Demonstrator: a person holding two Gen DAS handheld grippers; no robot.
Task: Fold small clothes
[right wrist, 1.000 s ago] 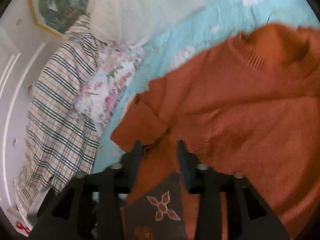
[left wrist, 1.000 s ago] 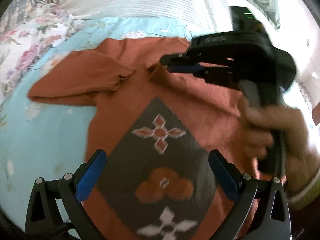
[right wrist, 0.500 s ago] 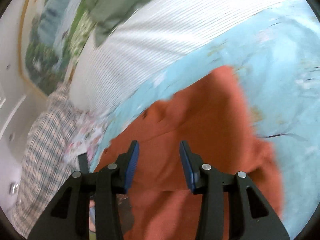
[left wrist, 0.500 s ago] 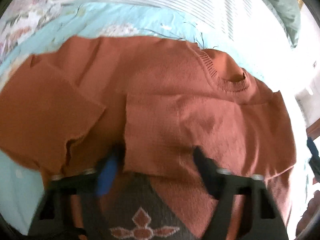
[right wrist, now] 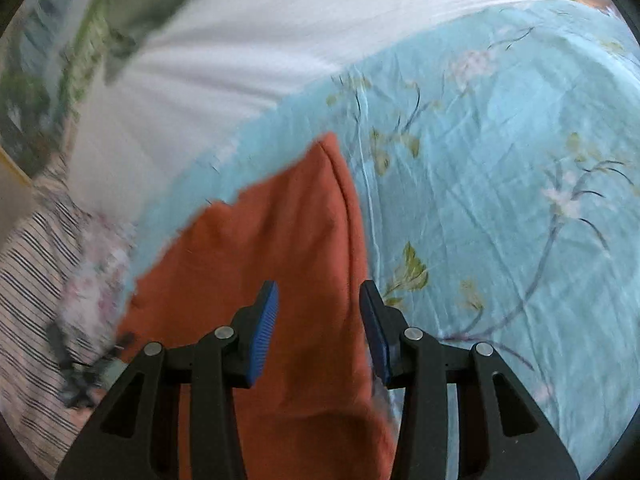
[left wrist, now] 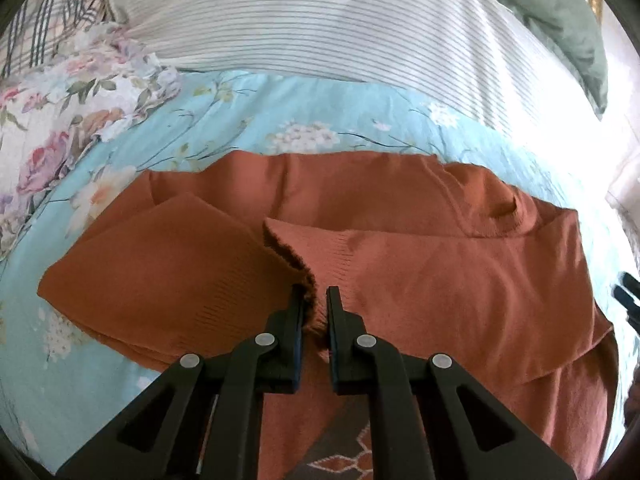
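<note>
Both pictures are bright with daylight. In the left wrist view the light pours in from the right of the orange sweater (left wrist: 420, 280), and the far right edge glows white, so nothing shows there. The sweater looks sharp and clear. Soft shadows sit in its folds. The striped pillow (left wrist: 320, 20) above it bends round like a bowl, and the corners go black. The right wrist view is smeary. The green pillow (right wrist: 152, 4) is fuzzy, and a dark shadow lies on the sweater between the right gripper's (right wrist: 318, 320) blue pads.
</note>
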